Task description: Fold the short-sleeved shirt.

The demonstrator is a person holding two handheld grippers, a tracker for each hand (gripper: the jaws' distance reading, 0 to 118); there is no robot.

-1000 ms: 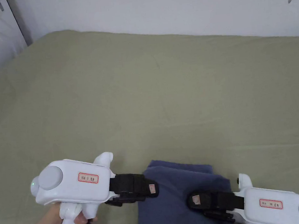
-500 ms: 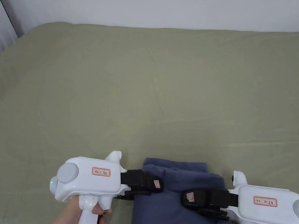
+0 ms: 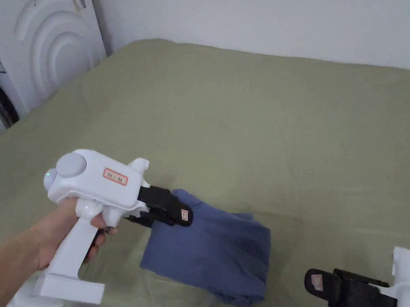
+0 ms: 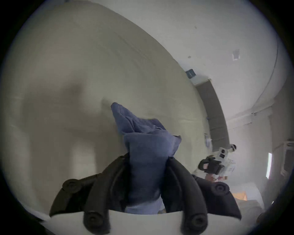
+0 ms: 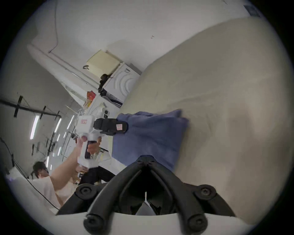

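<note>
While the left hand-held gripper (image 3: pixel 180 216) clamps a corner of the folded blue shirt (image 3: pixel 213 254) on the green bed (image 3: pixel 251 125), the right hand-held gripper (image 3: pixel 316 281) sits closed and empty, just clear of it.

The shirt (image 3: pixel 213 254) is soft matt blue cloth on a matt olive bedsheet (image 3: pixel 264 124); each hand-held gripper is glossy white plastic.

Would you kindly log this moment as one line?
left hand-held gripper: shut on blue shirt | right hand-held gripper: shut, empty | shirt: folded, on bed
</note>
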